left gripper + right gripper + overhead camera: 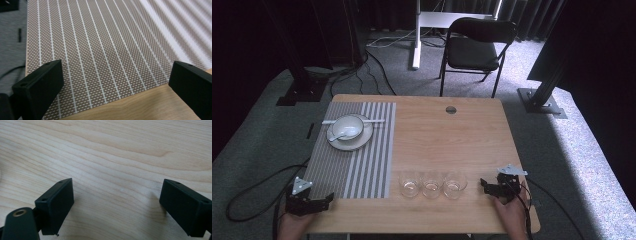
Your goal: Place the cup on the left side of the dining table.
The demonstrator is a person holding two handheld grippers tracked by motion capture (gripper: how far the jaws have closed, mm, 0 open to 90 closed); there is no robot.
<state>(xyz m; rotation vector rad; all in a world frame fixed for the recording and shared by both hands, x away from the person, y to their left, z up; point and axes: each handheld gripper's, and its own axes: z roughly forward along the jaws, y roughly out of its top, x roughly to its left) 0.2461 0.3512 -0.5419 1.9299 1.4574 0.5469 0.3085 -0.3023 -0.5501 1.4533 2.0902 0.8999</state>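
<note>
The left gripper (310, 202), jaws wide and empty, sits at the striped placemat's (362, 165) near corner; beyond it, a bowl (347, 127) on a plate (362, 141) holds a white spoon (339, 133). The right gripper (502, 189), also wide and empty, rests just right of three empty glass cups (432, 185). In the left gripper view its jaws straddle the placemat (105, 50) edge; in the right gripper view, bare table (120, 157).

Left hand-held gripper (319, 200) low, jaws wide apart, nothing between. Right hand-held gripper (492, 186) likewise, jaws spread.

Bare table (447, 140) across the middle and right; three glasses (432, 185) lined along the near edge; plate with bowl (349, 131) blocking far left.
</note>
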